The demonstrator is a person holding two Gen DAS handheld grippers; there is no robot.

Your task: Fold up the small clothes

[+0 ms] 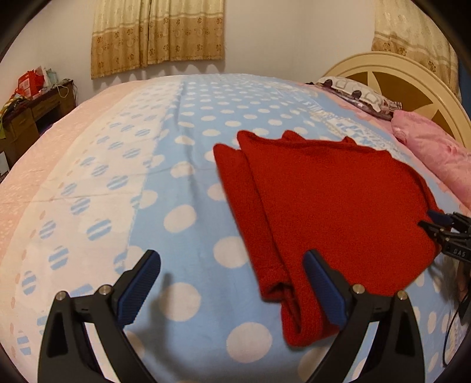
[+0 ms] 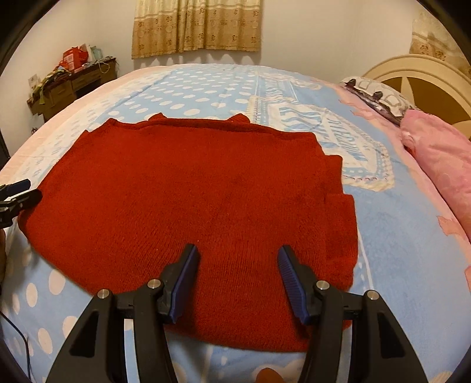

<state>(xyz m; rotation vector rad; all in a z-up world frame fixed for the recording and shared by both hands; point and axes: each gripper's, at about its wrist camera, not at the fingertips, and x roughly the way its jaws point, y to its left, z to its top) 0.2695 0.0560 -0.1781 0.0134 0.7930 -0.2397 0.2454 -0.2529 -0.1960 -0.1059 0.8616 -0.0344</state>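
A red knitted sweater (image 2: 191,191) lies flat on the bed with its sleeves folded in; it also shows in the left wrist view (image 1: 332,206). My left gripper (image 1: 232,259) is open and empty, hovering just off the sweater's left edge, its right finger over the folded sleeve. It shows at the left edge of the right wrist view (image 2: 17,191). My right gripper (image 2: 237,253) is open and empty above the sweater's near hem. It shows at the right edge of the left wrist view (image 1: 441,227).
The bed has a blue blanket with white dots (image 1: 188,218). Pink pillows (image 2: 441,159) and a cream headboard (image 2: 426,76) lie to the right. A cluttered wooden desk (image 2: 73,79) stands at the far left wall under curtains (image 2: 197,26).
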